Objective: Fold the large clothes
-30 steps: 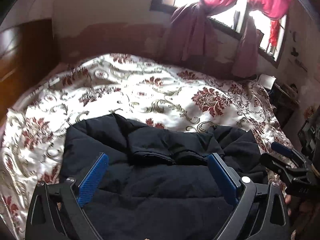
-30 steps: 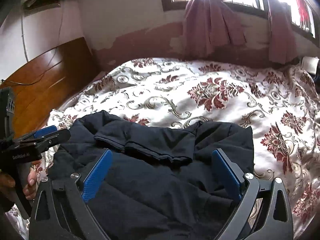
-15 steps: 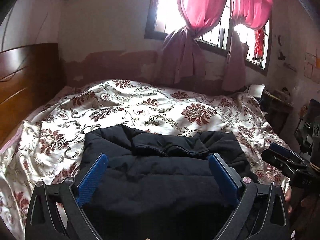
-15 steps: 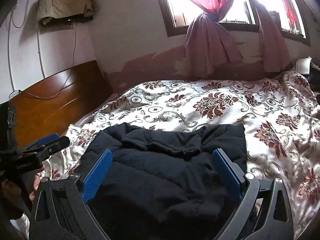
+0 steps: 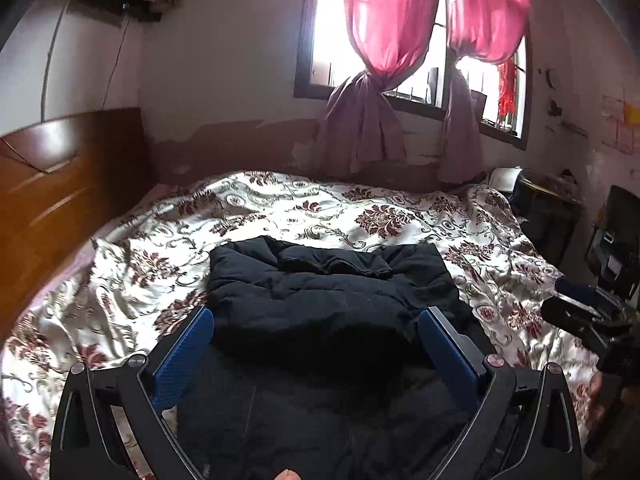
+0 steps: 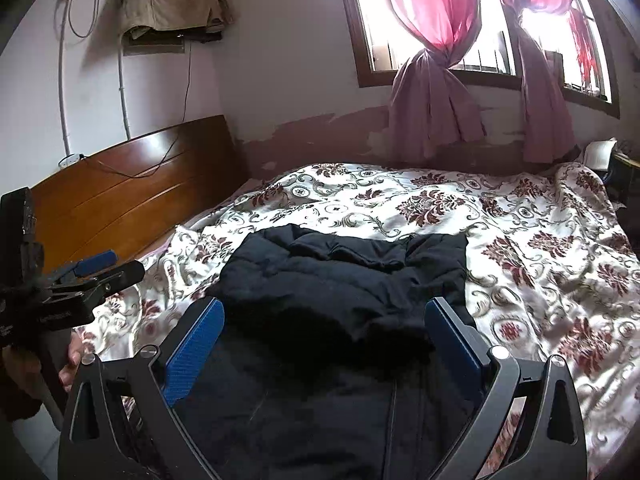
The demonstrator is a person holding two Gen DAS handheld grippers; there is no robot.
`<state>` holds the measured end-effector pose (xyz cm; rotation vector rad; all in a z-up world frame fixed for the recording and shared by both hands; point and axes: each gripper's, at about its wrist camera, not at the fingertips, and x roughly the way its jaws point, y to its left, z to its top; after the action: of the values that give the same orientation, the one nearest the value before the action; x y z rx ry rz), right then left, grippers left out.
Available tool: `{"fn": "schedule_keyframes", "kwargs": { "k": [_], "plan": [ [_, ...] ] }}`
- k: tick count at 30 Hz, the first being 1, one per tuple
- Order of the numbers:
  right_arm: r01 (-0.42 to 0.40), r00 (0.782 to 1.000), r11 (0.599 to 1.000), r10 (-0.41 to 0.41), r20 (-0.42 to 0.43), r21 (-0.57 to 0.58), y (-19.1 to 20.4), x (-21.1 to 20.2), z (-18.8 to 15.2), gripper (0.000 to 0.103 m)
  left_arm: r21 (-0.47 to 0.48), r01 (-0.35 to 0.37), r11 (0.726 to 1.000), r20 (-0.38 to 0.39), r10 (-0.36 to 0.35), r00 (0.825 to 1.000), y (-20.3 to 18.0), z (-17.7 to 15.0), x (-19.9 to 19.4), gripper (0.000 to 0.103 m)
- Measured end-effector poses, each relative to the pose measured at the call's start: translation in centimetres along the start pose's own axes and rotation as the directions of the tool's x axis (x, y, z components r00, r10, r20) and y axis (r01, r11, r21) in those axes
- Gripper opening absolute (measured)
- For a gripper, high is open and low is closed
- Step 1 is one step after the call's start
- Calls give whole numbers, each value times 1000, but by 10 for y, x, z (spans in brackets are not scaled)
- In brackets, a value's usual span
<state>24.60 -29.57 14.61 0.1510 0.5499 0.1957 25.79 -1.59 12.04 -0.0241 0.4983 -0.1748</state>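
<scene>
- Black padded jacket [image 5: 332, 300] lies folded in a bundle on the near half of the bed [image 5: 360, 216], on the floral bedspread.
- Left claw [image 5: 316, 344] – fingers spread wide, nothing between them, above the jacket's near edge.
- Right claw [image 6: 324, 336] – also wide open, empty, above the same edge.
- Wooden headboard [image 6: 120, 200] on the left; pink curtains [image 6: 436, 80] at the window behind.
</scene>
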Motion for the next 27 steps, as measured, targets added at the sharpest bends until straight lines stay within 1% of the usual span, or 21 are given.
{"fn": "schedule_keyframes", "kwargs": {
  "k": [3,8,10,15,23,25,27],
  "plan": [
    [-5,1000,1000,5,-7,-14,7,-22,-9,99,20,-12,1000,16,12,1000,-5,-11,-27,103],
    [-23,1000,999,22,-4,-23,17,-58,-27,99,58,5,998,24,-6,1000,-14,-30,-58,103],
    [-41,999,999,41,-5,-27,20,-73,-34,99,68,13,998,19,-14,1000,-16,-37,-66,103],
    [-36,999,996,36,-12,-75,33,-103,-56,99,96,28,995,7,-29,1000,-18,-60,-85,103],
    [-13,999,991,8,-39,-135,50,-123,-92,99,88,-4,996,-19,5,1000,-7,-97,-102,103],
    [-8,999,989,1,-42,-149,54,-125,-103,99,83,-9,997,-37,12,999,2,-106,-103,103],
    [-6,999,990,-1,-48,-144,54,-126,-113,99,91,6,996,-65,0,998,12,-116,-104,103]
  ]
}}
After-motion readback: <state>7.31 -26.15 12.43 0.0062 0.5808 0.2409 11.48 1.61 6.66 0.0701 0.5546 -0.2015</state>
